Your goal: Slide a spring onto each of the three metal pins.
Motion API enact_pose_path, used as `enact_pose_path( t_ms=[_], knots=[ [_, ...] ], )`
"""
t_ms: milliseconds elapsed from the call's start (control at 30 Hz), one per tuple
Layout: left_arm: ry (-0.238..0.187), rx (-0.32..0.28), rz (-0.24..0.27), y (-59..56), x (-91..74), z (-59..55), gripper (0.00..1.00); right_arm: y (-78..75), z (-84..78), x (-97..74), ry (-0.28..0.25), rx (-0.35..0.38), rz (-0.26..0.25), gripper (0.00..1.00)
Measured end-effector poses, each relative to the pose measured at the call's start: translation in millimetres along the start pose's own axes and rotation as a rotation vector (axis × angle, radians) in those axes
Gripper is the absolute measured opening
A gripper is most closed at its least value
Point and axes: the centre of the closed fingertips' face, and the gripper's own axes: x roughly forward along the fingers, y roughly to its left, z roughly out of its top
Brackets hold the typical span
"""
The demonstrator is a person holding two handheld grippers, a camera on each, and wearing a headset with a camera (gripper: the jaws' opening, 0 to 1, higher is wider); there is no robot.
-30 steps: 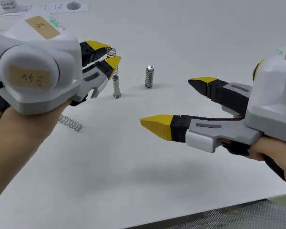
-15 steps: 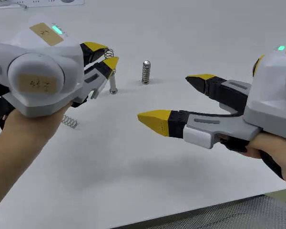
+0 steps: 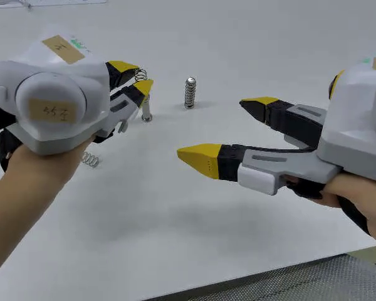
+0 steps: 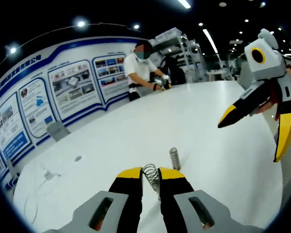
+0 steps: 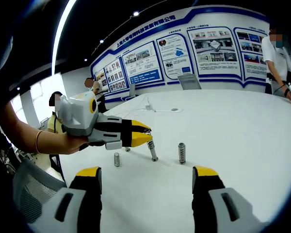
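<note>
My left gripper [image 3: 136, 75] clenched a thin, shiny coil spring [image 4: 150, 173] at its yellow tips, just above a bare upright pin [image 3: 146, 110] on the white workbench [image 3: 175, 213]. My right gripper [image 3: 219, 128] hung wide open, well apart.

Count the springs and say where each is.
3. One spring is pinched in the left gripper over a bare pin; a second spring sits on the pin beside it; a third spring lies loose on the table. More may be hidden.
</note>
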Motion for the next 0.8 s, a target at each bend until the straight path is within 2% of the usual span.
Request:
enact_pose_path(
  t_ms=[800],
  knots=[
    [0.085, -0.04, -0.002, -10.4, 11.1, -34.9, 0.12, -4.1, -4.3, 0.0, 0.028, -0.014, -0.008, 0.77]
  ],
)
